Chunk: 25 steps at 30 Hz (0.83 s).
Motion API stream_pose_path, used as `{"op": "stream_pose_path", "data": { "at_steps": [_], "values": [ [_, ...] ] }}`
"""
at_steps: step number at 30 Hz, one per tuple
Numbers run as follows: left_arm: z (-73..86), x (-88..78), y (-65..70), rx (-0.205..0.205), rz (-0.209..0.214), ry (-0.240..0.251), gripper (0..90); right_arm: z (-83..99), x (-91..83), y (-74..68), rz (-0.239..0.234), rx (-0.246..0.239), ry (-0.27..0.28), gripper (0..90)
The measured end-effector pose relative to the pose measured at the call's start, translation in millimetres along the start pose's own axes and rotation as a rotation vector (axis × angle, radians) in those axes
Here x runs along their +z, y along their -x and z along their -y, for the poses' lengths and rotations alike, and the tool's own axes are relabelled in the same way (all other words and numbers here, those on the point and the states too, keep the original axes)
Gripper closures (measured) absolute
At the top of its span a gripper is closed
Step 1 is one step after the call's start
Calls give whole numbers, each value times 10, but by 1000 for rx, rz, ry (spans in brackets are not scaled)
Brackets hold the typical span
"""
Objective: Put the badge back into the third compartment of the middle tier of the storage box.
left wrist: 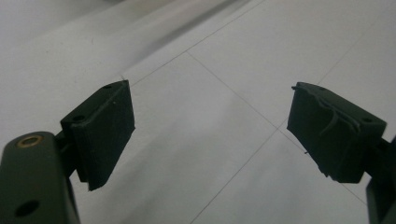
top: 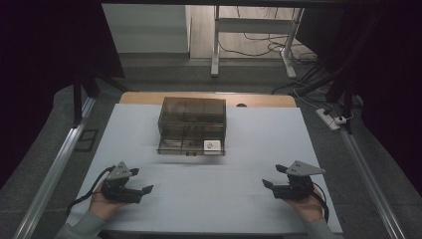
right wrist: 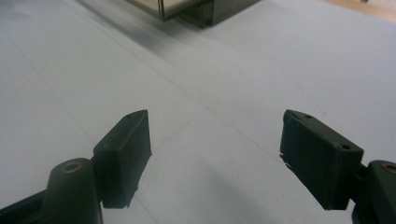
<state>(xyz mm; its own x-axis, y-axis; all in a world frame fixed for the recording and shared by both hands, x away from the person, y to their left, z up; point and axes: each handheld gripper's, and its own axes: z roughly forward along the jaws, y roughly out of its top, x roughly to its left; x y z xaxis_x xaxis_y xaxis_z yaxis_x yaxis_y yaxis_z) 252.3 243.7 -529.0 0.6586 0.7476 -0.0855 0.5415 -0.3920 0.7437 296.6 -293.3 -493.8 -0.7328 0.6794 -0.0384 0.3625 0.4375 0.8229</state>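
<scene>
- In the centre of the high view, a little above the middle, the smoky clear drawer box (top: 192,124) is sitting on the white table cover (top: 209,189), with its long axis running left to right across the frame and its front facing the bottom edge.
- At the lower right of that front, a small white item (top: 211,145) is showing inside the bottom drawer; what it is, I cannot tell.
- The box is lying up-frame from both grippers, between them, and well apart from each.
- The left gripper (top: 141,180) is resting low at the lower left of the high view, held in a hand (top: 102,204), jaws pointing right; the right gripper (top: 274,176) is sitting at the lower right, jaws pointing left.
- By my judgement the right one is slightly nearer the corner with the white item, so it is the likelier to be going for that drawer.
- In the left gripper view the left gripper (left wrist: 210,135) is standing wide apart with bare cover between its pads, holding and touching nothing.
- In the right gripper view the right gripper (right wrist: 215,158) is likewise gaping, empty, with the box corner (right wrist: 196,10) at the top edge of the frame.
</scene>
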Motion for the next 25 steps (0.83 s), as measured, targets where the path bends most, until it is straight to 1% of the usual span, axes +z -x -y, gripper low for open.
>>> {"op": "stream_pose_path", "data": {
  "at_steps": [4,7,8,11,12,15,18,21,25],
  "values": [
    [1,-12,-4,1,-8,1,145,19,10,1,-3,-6,-20,241],
    [5,-17,-7,-3,-11,5,145,30,-3,8,6,-11,-28,241],
    [7,-17,-9,-3,-12,4,144,40,-2,15,-1,-6,-24,241],
    [8,-12,-14,-3,-11,2,144,56,-15,31,9,-4,-31,240],
    [7,-11,-14,-4,-11,1,144,61,-10,35,4,1,-23,241],
    [7,-9,-14,-4,-11,1,144,59,-11,37,5,1,-21,241],
    [7,-9,-13,-2,-11,0,145,57,-9,33,12,-3,-33,239],
    [8,-7,-13,-1,-10,-2,144,60,7,36,-8,-3,-34,237],
    [7,-7,-16,-5,-11,-1,144,59,15,29,-6,-5,-36,234]
  ]
}}
